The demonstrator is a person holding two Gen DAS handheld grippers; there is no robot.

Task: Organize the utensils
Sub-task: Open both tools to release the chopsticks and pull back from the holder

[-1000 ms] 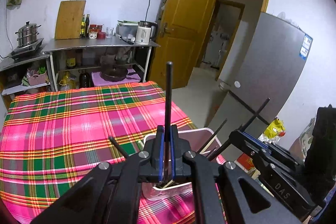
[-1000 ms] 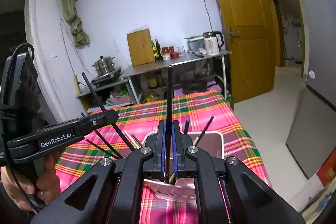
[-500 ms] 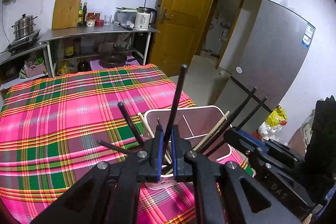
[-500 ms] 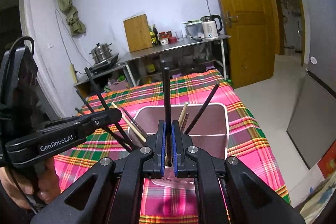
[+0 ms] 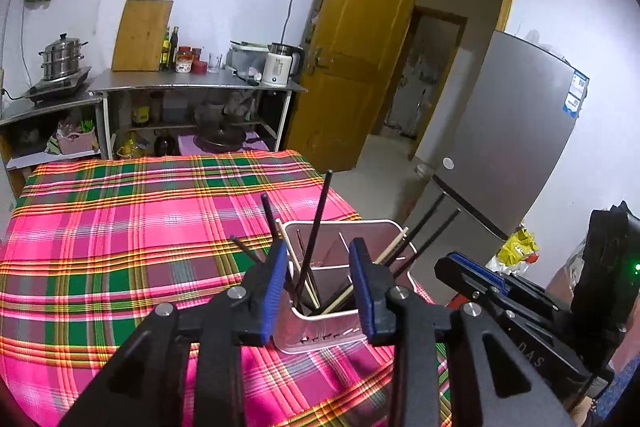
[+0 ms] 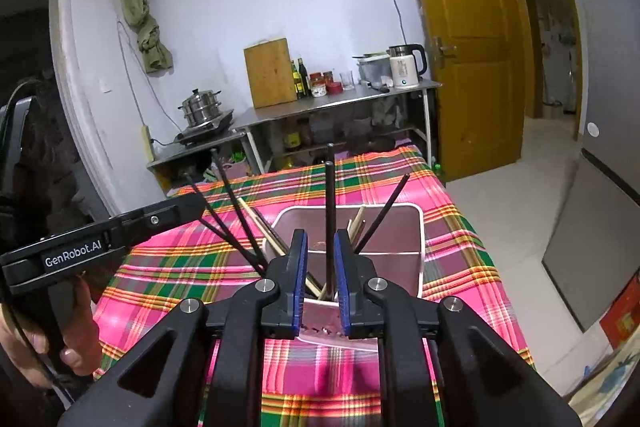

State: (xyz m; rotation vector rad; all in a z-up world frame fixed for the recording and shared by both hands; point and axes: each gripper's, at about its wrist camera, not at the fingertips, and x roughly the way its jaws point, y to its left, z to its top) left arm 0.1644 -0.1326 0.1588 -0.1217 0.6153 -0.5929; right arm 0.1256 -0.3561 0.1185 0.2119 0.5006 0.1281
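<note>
A white utensil holder (image 5: 320, 337) (image 6: 404, 247) stands on the plaid tablecloth (image 5: 120, 247) near its right edge. Several black and wooden chopsticks stand in it. My left gripper (image 5: 320, 287) is open just above the holder's near rim; a black chopstick (image 5: 316, 223) leans free between its fingers, inside the holder. My right gripper (image 6: 321, 275) is open too, with a black chopstick (image 6: 329, 211) standing upright in the holder between its fingers. Each gripper shows in the other's view, the right one (image 5: 472, 271) and the left one (image 6: 120, 231).
A steel shelf (image 5: 192, 83) with a kettle (image 5: 280, 69), bottles, a cutting board and a steamer pot (image 5: 62, 57) stands behind the table. A grey fridge (image 5: 512, 147) and an open wooden door (image 5: 360, 47) are to the right.
Both grippers have lowered toward the holder and opened. The black chopstick each one held now stands loose in the holder.
</note>
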